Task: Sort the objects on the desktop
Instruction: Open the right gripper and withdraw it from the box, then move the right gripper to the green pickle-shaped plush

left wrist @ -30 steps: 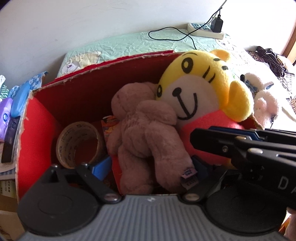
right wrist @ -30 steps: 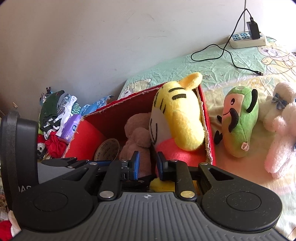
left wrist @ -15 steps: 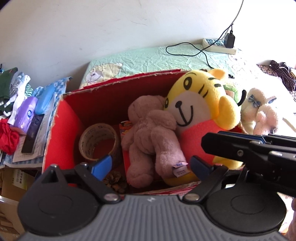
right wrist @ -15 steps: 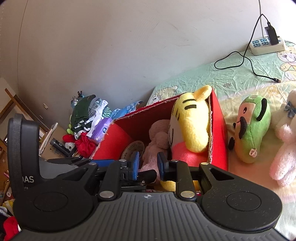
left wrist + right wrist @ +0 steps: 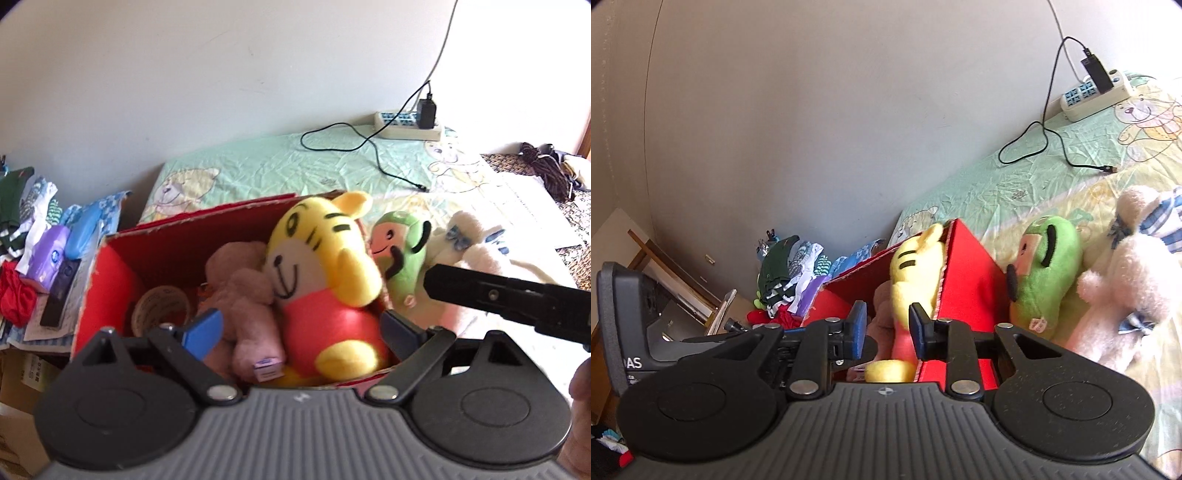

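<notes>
A red cardboard box point(image 5: 110, 288) stands on the bed and holds a yellow tiger plush point(image 5: 317, 266), a brown plush point(image 5: 240, 291) and a tape roll point(image 5: 159, 306). My left gripper point(image 5: 301, 326) hangs open and wide above the box's near edge, holding nothing. The right gripper point(image 5: 888, 328) is open by a narrow gap with nothing between its pads; the tiger plush point(image 5: 916, 273) and the box point(image 5: 964, 291) lie beyond it. A green plush point(image 5: 1049, 280) and a pale pink plush point(image 5: 1126, 280) lie on the bed right of the box.
A power strip point(image 5: 406, 125) with a black cable sits by the wall at the back of the bed. Left of the box are piled clothes point(image 5: 22, 229) and a purple pack point(image 5: 48, 254). A hand point(image 5: 580, 387) shows at the right edge.
Both grippers have drawn back and up from the box, so more of the bed and wall shows. Neither jaw opening has changed, and the toys in the box have stayed put.
</notes>
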The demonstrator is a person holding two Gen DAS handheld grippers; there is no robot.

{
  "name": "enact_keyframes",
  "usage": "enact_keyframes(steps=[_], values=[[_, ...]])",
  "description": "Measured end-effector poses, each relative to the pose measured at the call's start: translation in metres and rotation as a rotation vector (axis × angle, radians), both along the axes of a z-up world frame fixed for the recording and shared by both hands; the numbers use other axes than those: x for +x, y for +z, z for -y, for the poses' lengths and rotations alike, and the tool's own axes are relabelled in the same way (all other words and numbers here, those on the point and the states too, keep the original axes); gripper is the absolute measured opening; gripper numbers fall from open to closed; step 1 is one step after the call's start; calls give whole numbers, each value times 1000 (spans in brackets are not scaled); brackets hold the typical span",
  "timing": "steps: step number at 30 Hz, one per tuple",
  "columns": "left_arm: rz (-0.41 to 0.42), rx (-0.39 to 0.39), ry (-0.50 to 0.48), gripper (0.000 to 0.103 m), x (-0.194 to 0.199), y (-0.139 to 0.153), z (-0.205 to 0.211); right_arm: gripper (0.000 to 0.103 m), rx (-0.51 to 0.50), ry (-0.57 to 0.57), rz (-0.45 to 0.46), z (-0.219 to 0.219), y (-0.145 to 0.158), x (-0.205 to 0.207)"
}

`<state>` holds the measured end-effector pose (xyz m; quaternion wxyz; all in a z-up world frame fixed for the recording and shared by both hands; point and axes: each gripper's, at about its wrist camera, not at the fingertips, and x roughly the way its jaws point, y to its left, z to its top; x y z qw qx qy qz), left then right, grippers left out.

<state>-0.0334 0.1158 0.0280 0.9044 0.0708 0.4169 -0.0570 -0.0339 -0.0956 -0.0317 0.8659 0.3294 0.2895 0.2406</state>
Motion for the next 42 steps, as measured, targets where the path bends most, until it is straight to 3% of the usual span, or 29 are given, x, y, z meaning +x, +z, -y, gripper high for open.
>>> enact_keyframes(steps=[11, 16, 30, 32, 35, 42], values=[[63, -127, -149, 92, -3, 4, 74, 30, -33, -148, -105, 72, -32, 27], [39, -132, -169, 90, 3, -15, 99, 41, -22, -118, -144, 87, -37, 46], [-37, -206, -124, 90, 26, -42, 101, 39, -125, 22, -134, 61, -62, 103], [-44, -208, -112, 90, 28, -43, 99, 35, -143, 19, -140, 57, -67, 108], [-50, -210, -102, 90, 31, -44, 98, 9, -144, 32, -151, 57, -72, 113], [-95, -247, -103, 90, 36, -50, 97, 8, -80, 158, -161, 66, -68, 102]])
